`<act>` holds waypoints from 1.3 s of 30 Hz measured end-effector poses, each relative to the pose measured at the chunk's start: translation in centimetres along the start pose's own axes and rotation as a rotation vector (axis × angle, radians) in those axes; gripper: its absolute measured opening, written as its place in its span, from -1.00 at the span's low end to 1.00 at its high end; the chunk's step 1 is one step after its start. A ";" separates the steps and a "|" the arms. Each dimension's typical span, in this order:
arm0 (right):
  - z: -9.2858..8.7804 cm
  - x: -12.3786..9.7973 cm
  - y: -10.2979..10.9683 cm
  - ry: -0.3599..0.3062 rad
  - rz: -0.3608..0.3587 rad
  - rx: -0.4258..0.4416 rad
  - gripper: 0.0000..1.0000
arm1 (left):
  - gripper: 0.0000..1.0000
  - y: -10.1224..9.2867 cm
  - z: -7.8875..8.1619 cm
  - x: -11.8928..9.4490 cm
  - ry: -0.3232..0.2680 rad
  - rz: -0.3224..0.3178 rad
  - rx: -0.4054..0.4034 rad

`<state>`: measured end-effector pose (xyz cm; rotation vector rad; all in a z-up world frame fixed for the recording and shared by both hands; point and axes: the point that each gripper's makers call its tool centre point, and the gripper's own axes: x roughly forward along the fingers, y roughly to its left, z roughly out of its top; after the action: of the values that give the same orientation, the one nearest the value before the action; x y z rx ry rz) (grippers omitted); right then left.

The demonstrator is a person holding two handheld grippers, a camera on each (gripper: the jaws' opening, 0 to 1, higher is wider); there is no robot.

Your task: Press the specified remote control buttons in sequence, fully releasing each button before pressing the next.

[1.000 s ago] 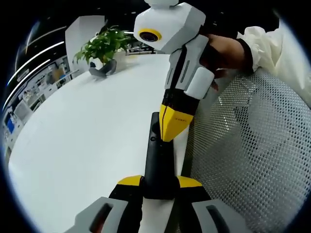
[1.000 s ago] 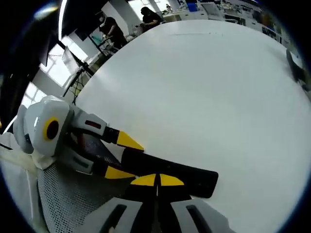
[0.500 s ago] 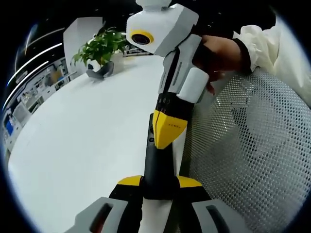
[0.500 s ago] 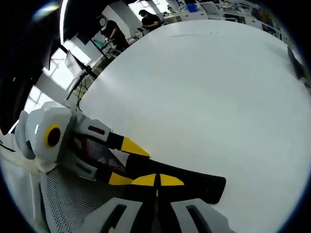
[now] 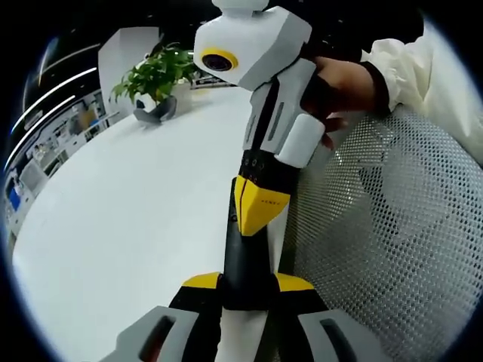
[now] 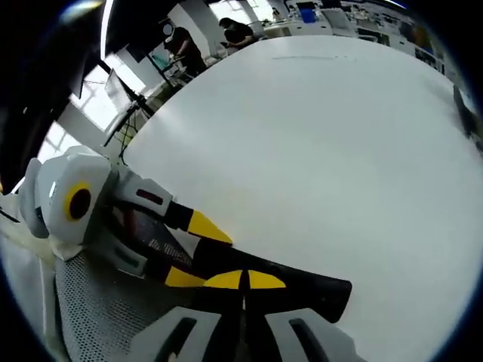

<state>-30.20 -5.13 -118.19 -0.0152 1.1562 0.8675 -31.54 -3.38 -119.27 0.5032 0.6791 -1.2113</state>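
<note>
**Right tool tip on the remote, left tool holding it**

Remote (image 5: 243, 260) is a long black bar. It sits at the near edge of the white worktop (image 5: 128, 219), right beside a perforated mesh mat (image 5: 385, 249). Its long axis runs straight out from my left tool (image 5: 247, 284); in the right gripper view the same remote (image 6: 294, 280) lies crosswise, far end pointing right.

Left tool: jaws closed down onto the near end of the remote, yellow tips on either side of the body. I read that as a steadying clamp.

Right tool (image 5: 256, 213): jaws together with nothing between them, the yellow tip used as a poker. In the left gripper view the tip comes down from above onto the remote's upper face, about midway along. It looks to be touching or just off the surface; can't tell whether a button is depressed. Button labels are too small to read.

Key relation: the buttons lie along the axis between my two tools, so my guess is the next target means sliding the right tip along that line, toward or away from the left clamp, after a clean lift. Right tool does the pressing; left stays put.

Further out: potted plant (image 5: 160, 75) at the far worktop edge, people (image 6: 240, 32) at benches beyond.
</note>
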 end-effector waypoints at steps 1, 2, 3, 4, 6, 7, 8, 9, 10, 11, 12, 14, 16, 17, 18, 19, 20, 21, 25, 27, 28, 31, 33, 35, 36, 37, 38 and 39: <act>0.0 0.0 0.0 0.001 0.001 0.002 -1.00 | -0.50 0.0 0.0 0.0 0.000 0.000 0.000; 0.0 0.0 0.0 -0.001 0.000 0.004 -1.00 | -0.50 0.0 0.0 0.0 0.000 0.000 0.001; 0.0 0.0 -0.1 -0.004 0.003 0.013 -1.00 | -0.50 0.0 0.0 0.0 0.001 -0.001 0.001; 0.0 0.0 -0.1 -0.007 0.005 0.018 -1.00 | -0.50 0.0 0.0 0.0 0.001 -0.001 0.001; 0.0 0.0 -0.1 -0.012 0.007 0.024 -1.00 | -0.50 0.0 0.0 0.0 0.001 -0.001 0.001; 0.0 0.0 -0.2 -0.014 0.008 0.031 -1.00 | -0.50 0.0 0.0 0.0 0.001 -0.001 0.001; 0.0 0.0 -0.1 -0.017 0.010 0.036 -1.00 | -0.50 0.0 0.0 0.0 0.001 -0.001 0.001; 0.0 0.0 -0.2 -0.022 0.014 0.050 -1.00 | -0.50 0.0 0.0 0.0 0.001 -0.001 0.001; 0.0 0.0 -0.2 -0.023 0.015 0.055 -1.00 | -0.50 0.0 0.0 0.0 0.001 -0.001 0.001; 0.0 0.0 -0.2 -0.026 0.017 0.061 -1.00 | -0.50 0.0 0.0 0.0 0.001 -0.001 0.001; 0.1 0.0 -0.2 -0.027 0.016 0.063 -1.00 | -0.50 0.0 0.0 0.0 0.001 -0.001 0.002; 0.1 0.1 -0.2 -0.028 0.012 0.069 -1.00 | -0.50 0.0 0.0 0.0 0.001 -0.002 0.002; 0.2 0.1 -0.4 -0.036 0.013 0.094 -1.00 | -0.50 0.0 0.0 0.0 0.001 -0.001 0.001; 0.3 0.1 -0.5 -0.038 0.017 0.107 -1.00 | -0.50 0.0 0.0 0.0 0.002 0.000 -0.001; 0.3 0.1 -0.5 -0.040 0.021 0.113 -1.00 | -0.50 0.0 0.0 0.0 0.001 0.000 -0.003; 0.3 0.1 -0.5 -0.040 0.022 0.114 -1.00 | -0.50 0.1 0.0 0.0 0.001 0.000 -0.002; 0.3 0.1 -0.4 -0.039 0.022 0.112 -1.00 | -0.50 0.1 0.0 0.0 0.001 0.000 -0.003; 0.3 0.0 -0.3 -0.033 0.019 0.099 -1.00 | -0.50 0.1 0.0 0.0 0.001 0.000 -0.003; 0.3 0.1 -0.2 -0.021 0.005 0.076 -1.00 | -0.50 0.1 0.0 0.0 0.001 0.001 -0.003; 0.3 0.1 -0.2 -0.018 0.002 0.069 -1.00 | -0.50 0.1 0.0 0.0 0.001 0.001 -0.003; 0.3 0.1 -0.2 -0.018 0.001 0.068 -1.00 | -0.50 0.1 0.0 0.0 0.001 0.001 -0.003; 0.7 0.0 0.2 -0.041 0.018 0.063 -1.00 | -0.50 0.1 0.0 0.1 0.001 0.000 -0.003; 0.8 0.0 0.2 -0.045 0.020 0.060 -1.00 | -0.50 0.1 0.0 0.0 0.001 0.000 -0.003; 0.7 0.2 0.4 -0.037 0.023 0.053 -1.00 | -0.50 0.1 0.0 0.0 0.000 0.000 -0.004; 0.6 0.2 0.5 -0.032 0.023 0.046 -1.00 | -0.50 0.1 0.0 0.1 0.000 0.001 -0.006; 0.5 0.4 0.6 -0.024 0.024 0.036 -1.00 | -0.50 0.1 0.0 0.1 0.000 0.001 -0.006; 0.4 0.5 0.6 -0.018 0.025 0.030 -1.00 | -0.50 0.1 0.0 0.1 0.000 0.001 -0.006; 0.3 0.6 0.7 -0.010 0.023 0.025 -1.00 | -0.50 0.1 0.0 0.1 0.000 0.001 -0.007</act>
<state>-30.28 -4.19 -118.25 0.0226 1.1593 0.8728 -31.44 -3.39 -119.33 0.4982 0.6828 -1.2076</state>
